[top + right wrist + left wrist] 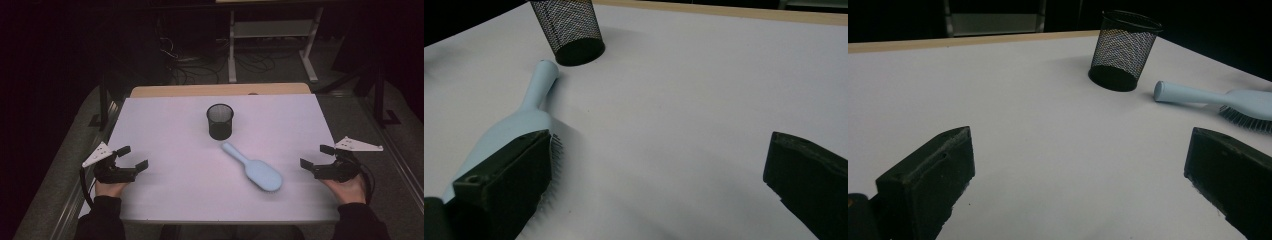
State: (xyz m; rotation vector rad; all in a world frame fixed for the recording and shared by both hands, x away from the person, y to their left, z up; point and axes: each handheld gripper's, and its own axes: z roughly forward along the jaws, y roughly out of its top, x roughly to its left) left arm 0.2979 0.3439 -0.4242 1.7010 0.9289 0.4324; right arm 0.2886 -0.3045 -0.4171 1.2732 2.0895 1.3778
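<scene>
White surface (165,195) carries a pale blue hairbrush (257,168) bristles down, handle toward the black mesh cup (220,121), while left gripper (131,158) and right gripper (318,156) wait with fingers wide and empty; likely pre-grasp, right reaching next.

Wide-apart jaws frame a pale blue hairbrush (519,127) — bristles down on the counter (704,90) — near a mesh cup (569,30).

A pale blue hairbrush (258,170), a black mesh cup (220,121), black tongs (129,157), and a white table (175,130).
</scene>
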